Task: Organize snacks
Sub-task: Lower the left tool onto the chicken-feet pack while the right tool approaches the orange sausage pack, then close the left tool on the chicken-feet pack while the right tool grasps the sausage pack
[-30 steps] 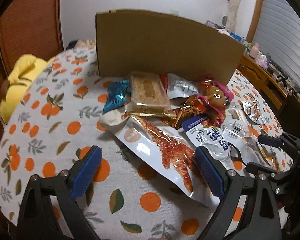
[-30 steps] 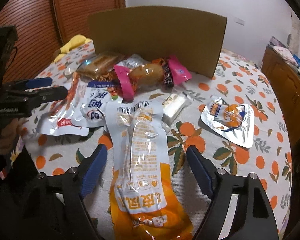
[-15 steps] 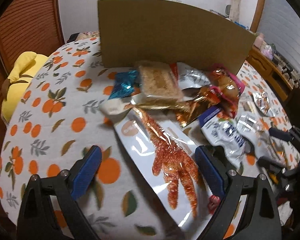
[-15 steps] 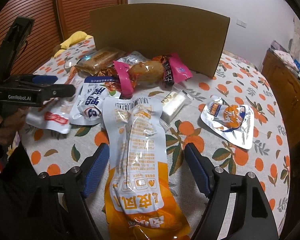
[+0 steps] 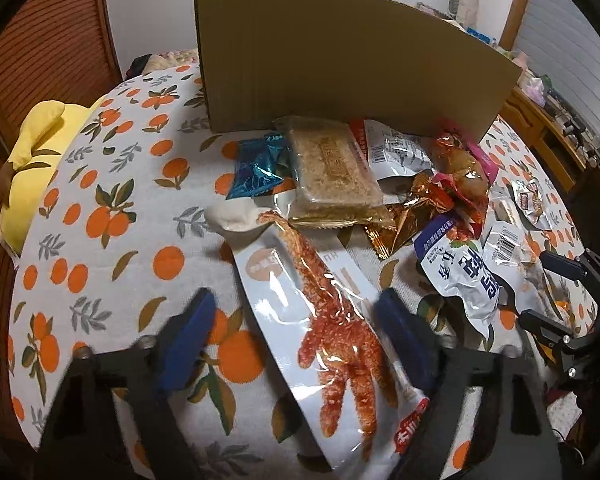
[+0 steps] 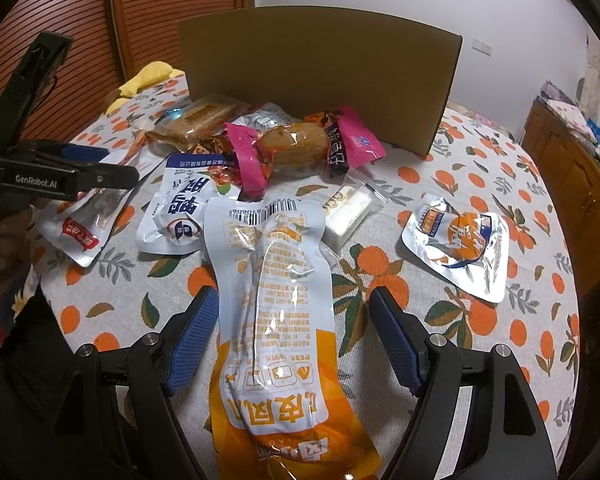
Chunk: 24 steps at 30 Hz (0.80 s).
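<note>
A long white pack with a red chicken foot (image 5: 324,320) lies between the jaws of my left gripper (image 5: 294,334), which are closing. The right pad is at the pack's edge and the left pad is still apart from it. My right gripper (image 6: 294,342) stands open astride a long orange-and-white pack (image 6: 276,280), with gaps on both sides. Behind them lies a heap of snacks: a biscuit pack (image 5: 332,168), a blue foil sweet (image 5: 256,164), a pink-wrapped drumstick (image 6: 296,146) and a white-and-blue pouch (image 6: 184,208). A cardboard box (image 6: 320,72) stands at the back.
A silver pouch (image 6: 460,240) and a small clear pack (image 6: 352,212) lie apart on the orange-print tablecloth (image 5: 100,240). A yellow plush (image 5: 32,152) sits at the table's left edge. A wooden cabinet (image 6: 572,168) stands to the right.
My left gripper has moved forward over the chicken-foot pack, and its jaws have narrowed around it. The right gripper has stayed over the orange-and-white pack.
</note>
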{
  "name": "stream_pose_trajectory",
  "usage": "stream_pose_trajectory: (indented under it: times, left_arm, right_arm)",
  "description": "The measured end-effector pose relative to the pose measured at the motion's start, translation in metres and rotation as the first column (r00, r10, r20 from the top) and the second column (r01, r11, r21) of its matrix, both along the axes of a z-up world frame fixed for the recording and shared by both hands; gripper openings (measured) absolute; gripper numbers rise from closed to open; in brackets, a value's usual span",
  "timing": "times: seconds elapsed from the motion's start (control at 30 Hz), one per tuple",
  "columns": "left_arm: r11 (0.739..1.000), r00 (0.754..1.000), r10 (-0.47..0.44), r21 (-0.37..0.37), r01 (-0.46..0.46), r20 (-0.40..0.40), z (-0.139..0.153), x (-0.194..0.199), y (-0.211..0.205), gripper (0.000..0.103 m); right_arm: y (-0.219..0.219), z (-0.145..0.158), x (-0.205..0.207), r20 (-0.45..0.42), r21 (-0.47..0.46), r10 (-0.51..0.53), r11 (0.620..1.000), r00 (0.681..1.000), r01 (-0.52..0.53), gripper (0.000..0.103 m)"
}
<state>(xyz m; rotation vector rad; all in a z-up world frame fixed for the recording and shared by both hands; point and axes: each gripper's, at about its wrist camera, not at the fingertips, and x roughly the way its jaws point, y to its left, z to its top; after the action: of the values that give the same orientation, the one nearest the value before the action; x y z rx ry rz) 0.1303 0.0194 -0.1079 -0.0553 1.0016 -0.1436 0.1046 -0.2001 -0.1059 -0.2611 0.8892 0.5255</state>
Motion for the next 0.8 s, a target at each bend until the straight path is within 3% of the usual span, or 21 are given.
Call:
stream_pose_trajectory:
  times: [0.1,0.23,0.3,0.37,0.57,0.8]
  left_arm:
    - [0.999,0.999,-0.030,-0.012,0.030,-0.012,0.003,-0.001,0.004,0.052]
    - [0.998,0.999,-0.053,0.022,0.053,-0.006,0.006,-0.004,0.007,0.045]
    - [0.998,0.998,-0.059,0.037,0.059,-0.002,0.008,-0.005,0.008,0.042]
    - [0.997,0.998,-0.068,0.047,0.068,-0.001,0.009,-0.007,0.008,0.041]
    - [0.996,0.997,-0.079,0.038,0.078,0.005,0.009,-0.013,0.011,0.041]
    - [0.998,0.997,-0.063,0.023,0.062,0.033,0.014,-0.023,0.022,0.039]
  right_arm:
    - [0.001,0.000,0.001,-0.004,-0.005,0.004,1.000,1.000,-0.004,0.079]
    - [0.001,0.002,0.001,-0.018,-0.009,0.020,1.000,1.000,-0.020,0.073]
    - [0.002,0.003,0.001,-0.024,-0.009,0.032,0.999,0.999,-0.032,0.067]
    - [0.003,0.004,0.000,-0.031,-0.006,0.049,0.999,0.998,-0.049,0.054]
    - [0.006,0.007,0.000,-0.053,0.001,0.081,0.997,0.995,-0.081,0.041]
    - [0.000,0.008,0.001,-0.046,0.028,0.065,0.998,0.997,-0.064,0.040]
